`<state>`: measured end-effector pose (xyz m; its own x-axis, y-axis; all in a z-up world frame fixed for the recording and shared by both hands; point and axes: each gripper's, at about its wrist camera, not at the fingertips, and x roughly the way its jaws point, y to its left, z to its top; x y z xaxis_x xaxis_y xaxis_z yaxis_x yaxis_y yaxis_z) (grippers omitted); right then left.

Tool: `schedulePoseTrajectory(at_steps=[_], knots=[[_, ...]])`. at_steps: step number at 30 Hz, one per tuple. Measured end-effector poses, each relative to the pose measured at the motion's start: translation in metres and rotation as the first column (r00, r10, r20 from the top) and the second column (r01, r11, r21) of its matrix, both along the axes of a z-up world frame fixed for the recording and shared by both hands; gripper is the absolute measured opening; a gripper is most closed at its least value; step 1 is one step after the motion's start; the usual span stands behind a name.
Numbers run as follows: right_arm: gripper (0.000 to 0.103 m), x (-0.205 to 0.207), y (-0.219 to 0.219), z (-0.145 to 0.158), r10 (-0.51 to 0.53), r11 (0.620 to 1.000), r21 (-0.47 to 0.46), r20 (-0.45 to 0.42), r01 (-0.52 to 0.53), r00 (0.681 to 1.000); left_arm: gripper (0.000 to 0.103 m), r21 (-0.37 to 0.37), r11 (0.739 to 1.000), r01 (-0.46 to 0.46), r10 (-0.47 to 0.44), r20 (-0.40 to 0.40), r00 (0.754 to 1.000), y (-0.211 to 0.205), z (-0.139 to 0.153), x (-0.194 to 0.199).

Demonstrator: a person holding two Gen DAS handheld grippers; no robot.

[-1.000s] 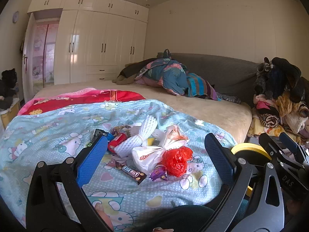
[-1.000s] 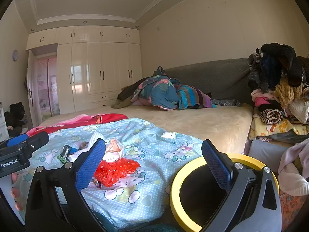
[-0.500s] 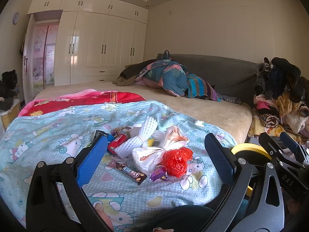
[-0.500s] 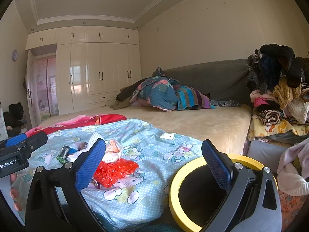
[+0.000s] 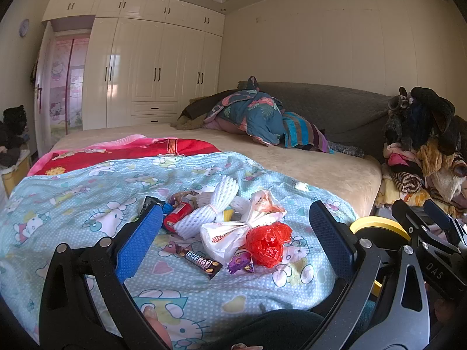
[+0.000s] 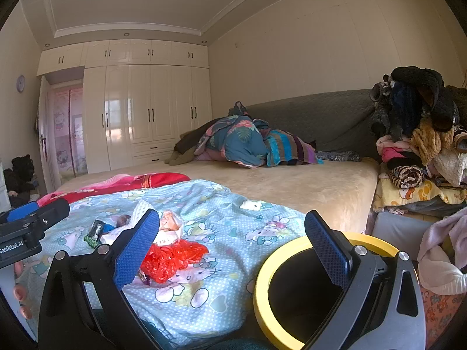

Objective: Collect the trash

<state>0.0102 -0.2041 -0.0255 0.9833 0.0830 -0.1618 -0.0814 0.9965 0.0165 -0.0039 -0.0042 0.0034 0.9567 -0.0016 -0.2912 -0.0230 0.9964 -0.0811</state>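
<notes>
So, left wrist view first: the left gripper [image 5: 233, 230] hangs over the quilt [image 5: 73, 192] w/ its blue pads wide apart, nothing between them. The trash sits in one heap near the quilt's front edge: a foam net [image 5: 210, 213], a white bag [image 5: 230, 233] w/ part-readable red print, a red bag [image 5: 267, 246] touching it on the right, a dark bar wrapper [image 5: 201, 262] reading "ENERGY" lying just in front, a small purple wrapper [image 5: 240, 262] beside that, and a red wrapper [image 5: 178, 215] plus darker bits at the back-left, too small to read. Off the bed's corner the yellow rim of the bin [image 5: 376, 224] peeks out, and the other tool's body shows "DAS" at far right. Right wrist view: the right gripper [image 6: 230, 246] is likewise spread open and empty, hovering between heap and bin. The bin [image 6: 262, 277], yellow ring w/ black inside, stands just beside the bed edge; what I can see of the inside looks dark and bare, though the bottom's hidden. The red bag [image 6: 172, 258] and white bag [image 6: 170, 230] lie on the quilt, well short of the bin. The left tool at the frame edge reads "GenRobot.AI", partly cut off. Judging by this, collecting hasn't really begun: every piece is on the bed, nothing gripped, so the whole heap is left to move, piece by piece, into the bin.
</notes>
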Motion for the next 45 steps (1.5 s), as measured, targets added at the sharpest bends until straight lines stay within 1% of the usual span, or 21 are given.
schedulePoseTrajectory(at_steps=[9,11,16,23,29,37,41,45], knots=[[0.097,0.0,0.002,-0.003,0.008,1.0,0.0,-0.004,-0.008,1.0,0.093,-0.007,1.0,0.002,-0.002,-0.004,1.0,0.004,0.004,0.001],[0.097,0.0,0.003,-0.003,0.024,1.0,-0.002,-0.007,-0.024,1.0,0.093,-0.015,1.0,0.001,-0.001,-0.004,1.0,0.005,0.004,0.001],[0.097,0.007,0.011,-0.004,0.067,0.998,-0.011,-0.019,-0.067,0.998,0.093,-0.07,0.997,-0.019,0.017,-0.031,0.999,0.02,0.003,0.006],[0.097,0.022,0.03,-0.002,0.135,0.991,-0.017,-0.055,-0.136,0.989,0.092,-0.079,0.994,-0.07,0.067,-0.039,0.997,0.039,0.0,0.011],[0.097,0.034,0.051,0.001,0.205,0.978,-0.029,-0.085,-0.208,0.975,0.093,-0.098,0.988,-0.119,0.114,-0.057,0.992,0.06,-0.002,0.015],[0.097,0.048,0.082,0.006,0.282,0.957,-0.046,-0.1,-0.287,0.954,0.092,-0.09,0.978,-0.186,0.181,-0.068,0.981,0.085,-0.004,0.025],[0.097,0.06,0.092,0.008,0.286,0.956,-0.035,-0.113,-0.291,0.952,0.092,-0.079,0.976,-0.202,0.194,-0.098,0.976,0.099,-0.006,0.038],[0.097,0.076,0.093,0.009,0.276,0.96,-0.005,-0.137,-0.28,0.951,0.092,-0.066,0.98,-0.188,0.178,-0.131,0.975,0.107,-0.01,0.053]])
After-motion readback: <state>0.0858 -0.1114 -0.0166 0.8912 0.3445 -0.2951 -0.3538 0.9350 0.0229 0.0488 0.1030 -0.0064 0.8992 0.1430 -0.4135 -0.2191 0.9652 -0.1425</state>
